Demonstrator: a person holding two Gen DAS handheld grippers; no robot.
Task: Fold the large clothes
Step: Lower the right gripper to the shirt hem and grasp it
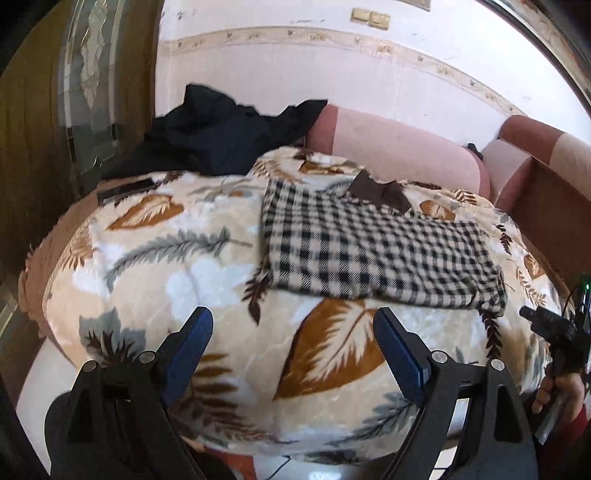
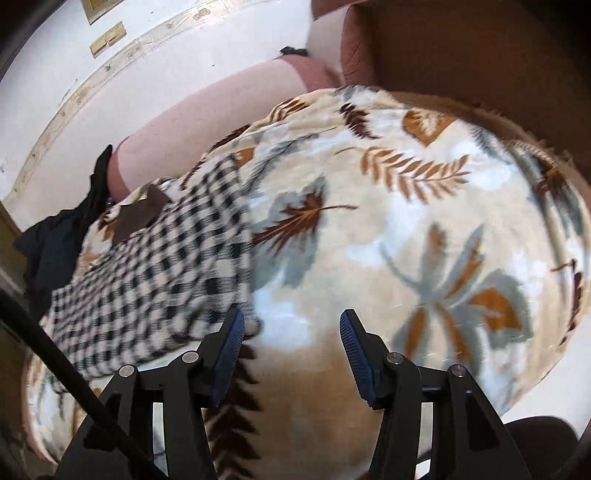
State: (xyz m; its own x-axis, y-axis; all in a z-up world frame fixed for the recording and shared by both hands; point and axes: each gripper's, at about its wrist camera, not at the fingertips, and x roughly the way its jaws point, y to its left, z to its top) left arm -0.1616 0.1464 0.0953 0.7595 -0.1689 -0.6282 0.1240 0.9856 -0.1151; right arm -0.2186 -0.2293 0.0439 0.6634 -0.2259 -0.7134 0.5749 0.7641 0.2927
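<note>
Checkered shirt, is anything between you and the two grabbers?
Nothing visible. The checkered shirt lies flat on the leaf blanket; only bare blanket separates it from the open left gripper and open right gripper.

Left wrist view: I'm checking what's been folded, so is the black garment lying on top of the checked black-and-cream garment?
No: the black garment lies crumpled apart, behind the checked black-and-cream garment.

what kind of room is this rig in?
Probably a home living room or bedroom: a pink upholstered sofa against a white wall with a patterned border, and a leaf-print fleece blanket carrying a folded black-and-beige checked garment.
</note>
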